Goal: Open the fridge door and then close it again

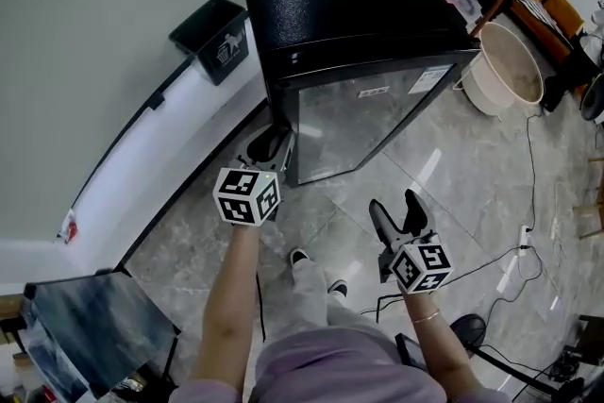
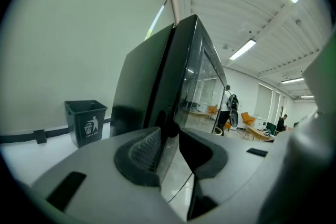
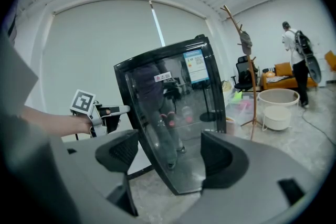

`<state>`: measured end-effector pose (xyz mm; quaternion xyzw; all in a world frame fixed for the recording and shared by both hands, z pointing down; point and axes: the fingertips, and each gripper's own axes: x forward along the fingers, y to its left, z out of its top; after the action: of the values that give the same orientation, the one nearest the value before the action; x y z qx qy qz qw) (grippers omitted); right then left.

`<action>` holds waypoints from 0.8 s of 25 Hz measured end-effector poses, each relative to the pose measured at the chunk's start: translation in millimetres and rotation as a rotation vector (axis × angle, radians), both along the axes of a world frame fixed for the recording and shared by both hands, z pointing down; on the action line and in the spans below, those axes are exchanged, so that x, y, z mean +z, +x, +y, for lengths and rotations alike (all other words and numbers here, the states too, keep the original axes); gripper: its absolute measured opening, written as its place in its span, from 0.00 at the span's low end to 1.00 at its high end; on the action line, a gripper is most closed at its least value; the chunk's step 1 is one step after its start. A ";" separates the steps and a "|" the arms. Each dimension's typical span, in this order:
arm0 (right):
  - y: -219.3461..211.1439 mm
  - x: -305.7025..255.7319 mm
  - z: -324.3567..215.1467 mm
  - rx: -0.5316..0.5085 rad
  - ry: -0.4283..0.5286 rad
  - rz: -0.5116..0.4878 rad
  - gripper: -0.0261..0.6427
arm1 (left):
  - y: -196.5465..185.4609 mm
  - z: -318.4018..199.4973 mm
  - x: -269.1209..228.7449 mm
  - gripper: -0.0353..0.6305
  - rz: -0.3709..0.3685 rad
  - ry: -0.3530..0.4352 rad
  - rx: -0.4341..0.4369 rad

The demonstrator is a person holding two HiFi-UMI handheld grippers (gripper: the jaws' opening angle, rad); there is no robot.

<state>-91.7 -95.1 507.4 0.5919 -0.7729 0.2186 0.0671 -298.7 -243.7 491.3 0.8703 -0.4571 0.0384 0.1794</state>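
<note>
Left tongs (image 1: pixel 268 146) grip the fridge door (image 1: pixel 363 123) by its side edge to swing it; right tongs (image 1: pixel 394 203) hang open, empty.

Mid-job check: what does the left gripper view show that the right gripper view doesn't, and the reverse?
Only the left gripper view: the black bin by the wall, and a close look at the left gripper closed on the fridge door at its edge. Only the right gripper view: the beige tub, the coat stand, and the right gripper, open with nothing between its jaws. Both: the fridge door, with the left gripper at its edge.
</note>
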 end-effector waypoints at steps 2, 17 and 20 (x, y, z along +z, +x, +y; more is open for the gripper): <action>2.1 -0.3 2.6 0.000 0.000 -0.002 0.59 | 0.6 0.0 -0.8 0.22 -0.013 0.001 -0.011; 12.3 -3.3 15.5 -0.026 0.010 -0.024 0.59 | -1.8 1.7 -1.2 0.22 -0.065 -0.006 -0.102; 18.1 -5.3 15.5 -0.028 0.012 -0.026 0.59 | 0.3 2.3 -2.3 0.22 -0.075 -0.009 -0.106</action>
<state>-73.6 -79.7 502.1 0.5786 -0.7832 0.2206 0.0563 -298.3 -241.4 489.0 0.8420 -0.5088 0.0636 0.1675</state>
